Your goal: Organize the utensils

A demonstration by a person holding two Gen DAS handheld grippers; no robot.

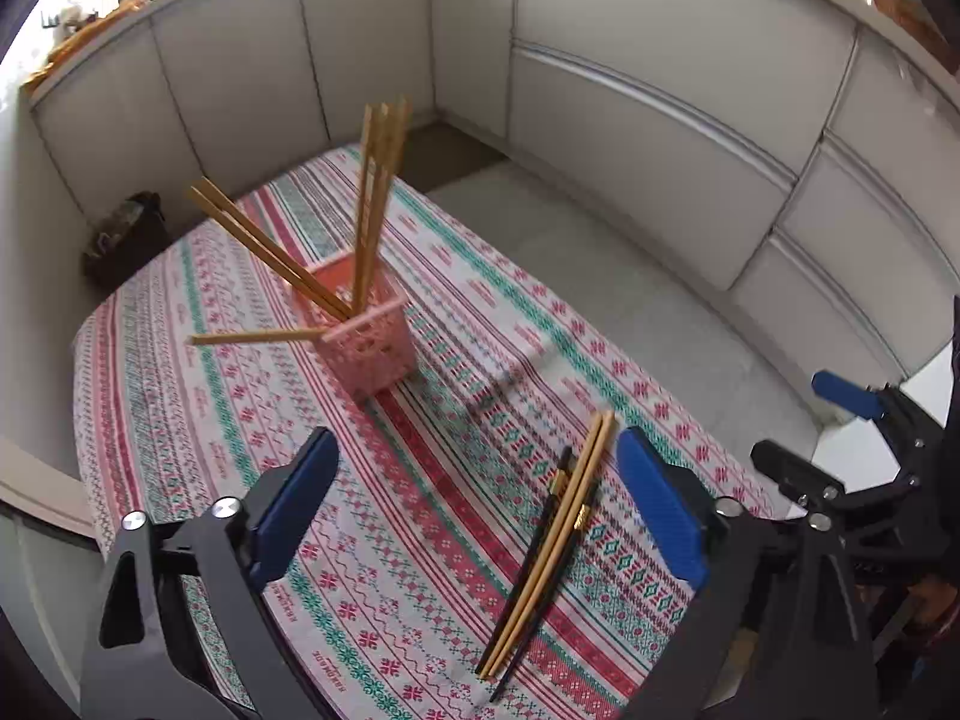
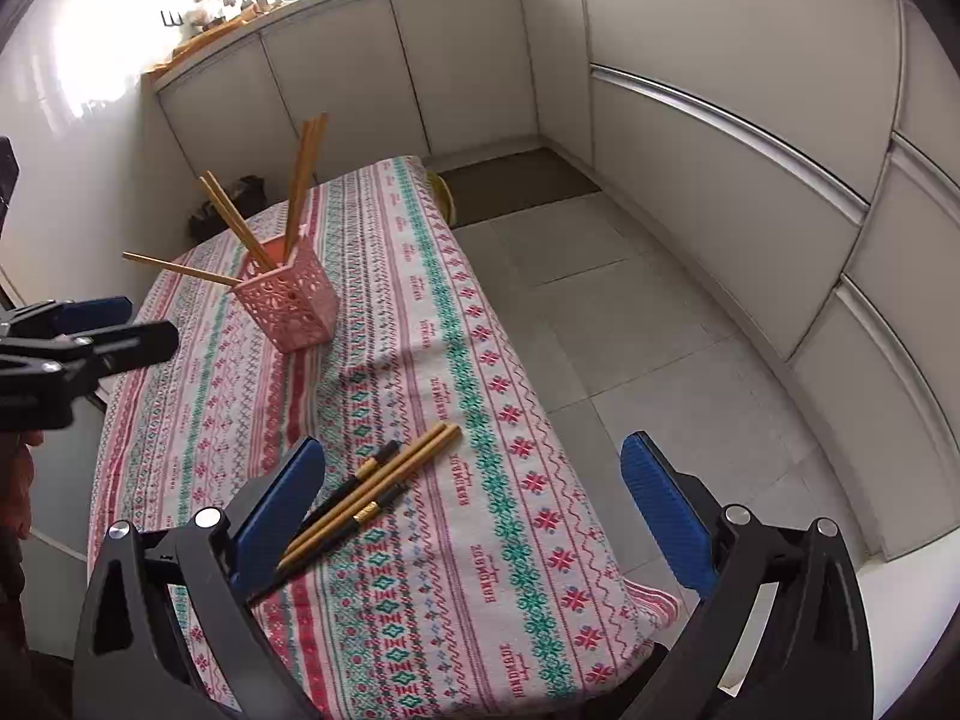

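A pink lattice holder point(image 1: 367, 341) point(image 2: 289, 302) stands on the patterned tablecloth point(image 1: 456, 528) point(image 2: 456, 540) with several wooden chopsticks point(image 1: 377, 192) point(image 2: 303, 174) leaning out of it. A loose bundle lies flat on the cloth: two wooden chopsticks point(image 1: 555, 540) point(image 2: 384, 489) and two black ones point(image 1: 561, 489) point(image 2: 366, 471). My left gripper point(image 1: 480, 510) is open and empty above the cloth, the bundle by its right finger. My right gripper point(image 2: 474, 504) is open and empty, the bundle by its left finger. Each gripper shows in the other's view, the right point(image 1: 840, 438) and the left point(image 2: 108, 330).
The table is small; its right edge point(image 2: 540, 408) drops to a grey tiled floor point(image 2: 648, 324). White cabinets point(image 2: 720, 138) line the back and right. A dark bag point(image 1: 123, 234) sits on the floor beyond the table's far left corner.
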